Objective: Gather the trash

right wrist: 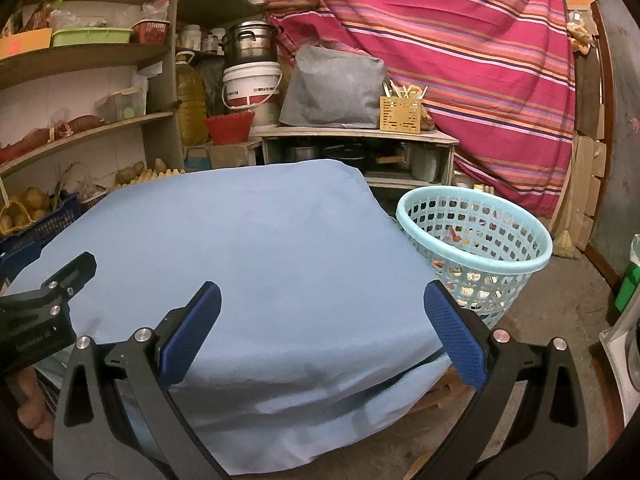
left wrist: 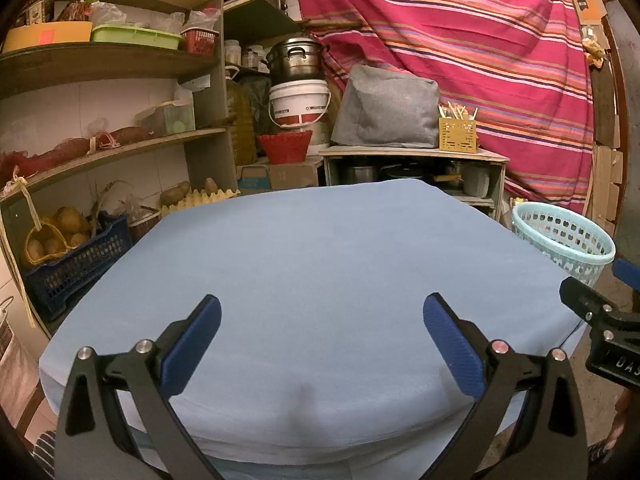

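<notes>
Hovering side by side over the pale blue cloth-covered surface (left wrist: 320,248), left gripper (left wrist: 322,320) and right gripper (right wrist: 322,308) both have fingers spread wide, grasping nothing. Round light-teal perforated plastic basket (right wrist: 480,204) stands on the floor just beside the surface's right edge, small colourful trash scraps (right wrist: 454,235) inside. Wooden shelves (left wrist: 120,60) with potatoes left, striped red cloth (left wrist: 460,40) behind.

Matt blue cloth (left wrist: 304,260) covers the table; the perforated basket (right wrist: 476,236) is glossy plastic.
</notes>
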`<state>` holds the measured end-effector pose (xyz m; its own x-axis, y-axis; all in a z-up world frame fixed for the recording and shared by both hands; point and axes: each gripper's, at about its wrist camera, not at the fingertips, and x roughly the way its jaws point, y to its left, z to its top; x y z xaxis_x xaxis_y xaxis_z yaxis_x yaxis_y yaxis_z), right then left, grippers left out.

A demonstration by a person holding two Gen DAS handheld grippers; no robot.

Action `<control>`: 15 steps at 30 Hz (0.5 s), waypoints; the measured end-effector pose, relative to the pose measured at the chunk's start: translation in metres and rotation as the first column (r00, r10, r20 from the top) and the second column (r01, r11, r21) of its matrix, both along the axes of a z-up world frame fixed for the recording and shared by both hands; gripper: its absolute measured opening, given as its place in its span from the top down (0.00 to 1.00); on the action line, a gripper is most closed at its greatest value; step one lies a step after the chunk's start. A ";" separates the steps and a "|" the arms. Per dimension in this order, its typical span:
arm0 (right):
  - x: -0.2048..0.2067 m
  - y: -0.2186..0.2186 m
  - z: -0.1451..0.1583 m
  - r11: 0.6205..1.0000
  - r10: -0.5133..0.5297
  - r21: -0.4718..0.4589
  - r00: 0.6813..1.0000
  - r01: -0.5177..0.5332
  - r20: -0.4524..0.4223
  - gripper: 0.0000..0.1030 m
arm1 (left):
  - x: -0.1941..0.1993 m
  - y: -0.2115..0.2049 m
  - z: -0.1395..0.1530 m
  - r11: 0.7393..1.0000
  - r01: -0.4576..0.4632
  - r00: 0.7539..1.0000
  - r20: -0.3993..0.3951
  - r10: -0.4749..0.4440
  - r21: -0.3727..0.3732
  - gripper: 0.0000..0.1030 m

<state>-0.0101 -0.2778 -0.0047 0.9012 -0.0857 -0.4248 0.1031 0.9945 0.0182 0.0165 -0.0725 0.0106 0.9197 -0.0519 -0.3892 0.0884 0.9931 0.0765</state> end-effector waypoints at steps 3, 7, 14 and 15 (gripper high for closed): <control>0.001 0.000 0.000 1.000 -0.003 -0.003 1.000 0.003 0.004 0.04 | -0.001 0.001 0.000 1.000 0.002 1.000 0.000 -0.002 -0.001 0.04; 0.002 0.001 0.000 1.000 -0.005 -0.001 1.000 0.005 0.007 0.04 | 0.000 0.000 0.000 1.000 -0.003 1.000 0.005 0.003 0.005 0.04; 0.001 0.003 0.001 1.000 -0.003 -0.004 1.000 0.004 0.010 0.04 | 0.000 -0.003 0.001 1.000 -0.006 1.000 -0.001 0.006 0.000 0.04; 0.001 0.003 0.001 1.000 -0.002 -0.004 1.000 0.002 0.011 0.04 | 0.000 -0.002 0.001 1.000 -0.007 1.000 -0.001 0.007 -0.001 0.04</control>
